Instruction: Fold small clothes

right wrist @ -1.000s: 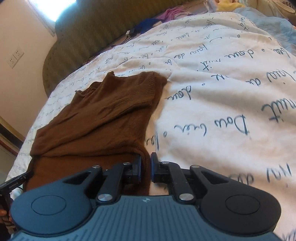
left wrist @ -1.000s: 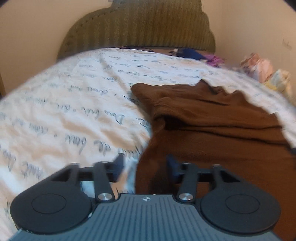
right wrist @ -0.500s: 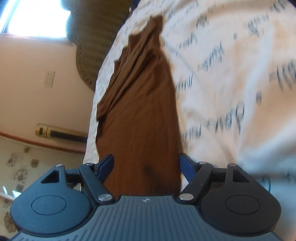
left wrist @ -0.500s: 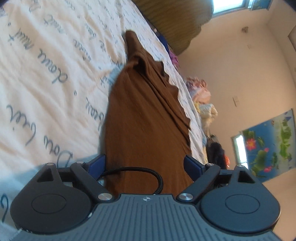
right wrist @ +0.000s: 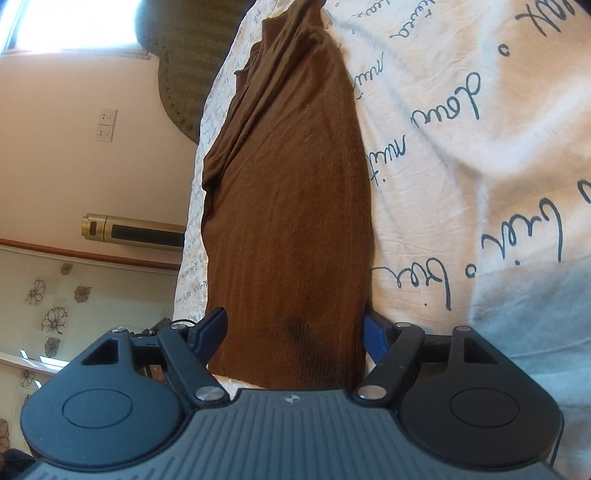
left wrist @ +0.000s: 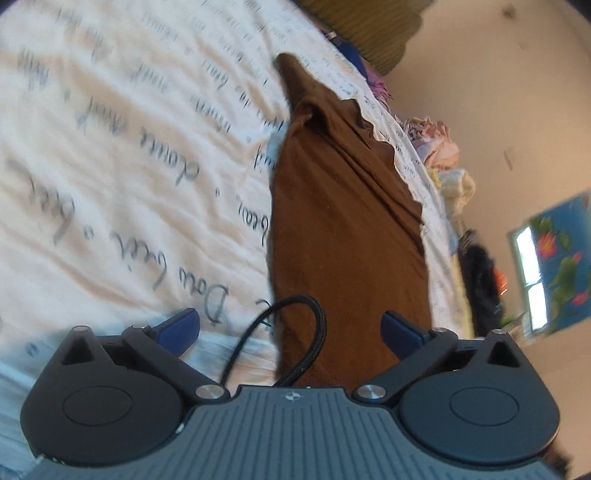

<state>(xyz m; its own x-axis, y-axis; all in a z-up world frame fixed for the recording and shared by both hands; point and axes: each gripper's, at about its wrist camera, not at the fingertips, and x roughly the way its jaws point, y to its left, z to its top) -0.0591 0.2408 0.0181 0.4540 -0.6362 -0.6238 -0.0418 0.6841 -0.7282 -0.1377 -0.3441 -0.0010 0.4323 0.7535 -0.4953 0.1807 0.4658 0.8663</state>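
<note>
A brown knitted garment (left wrist: 347,221) lies flat on the white bedsheet, folded lengthwise into a long strip that runs away from both grippers. My left gripper (left wrist: 291,328) is open, its blue-padded jaws wide apart over the near end of the garment, holding nothing. A black cable loops in front of it. In the right wrist view the same garment (right wrist: 291,206) stretches ahead. My right gripper (right wrist: 293,332) is open, its jaws standing on either side of the garment's near end, with the cloth lying between them.
The bed is covered by a white sheet (left wrist: 110,155) printed with dark script. A green headboard (left wrist: 369,26) stands at the far end. Loose clothes (left wrist: 439,140) are piled on the bed's far right side. A wall with sockets (right wrist: 107,125) lies to the left in the right wrist view.
Both grippers have rolled sideways and opened wide; one second ago the right one was shut and the left narrower. The garment now shows as a narrow lengthwise strip.
</note>
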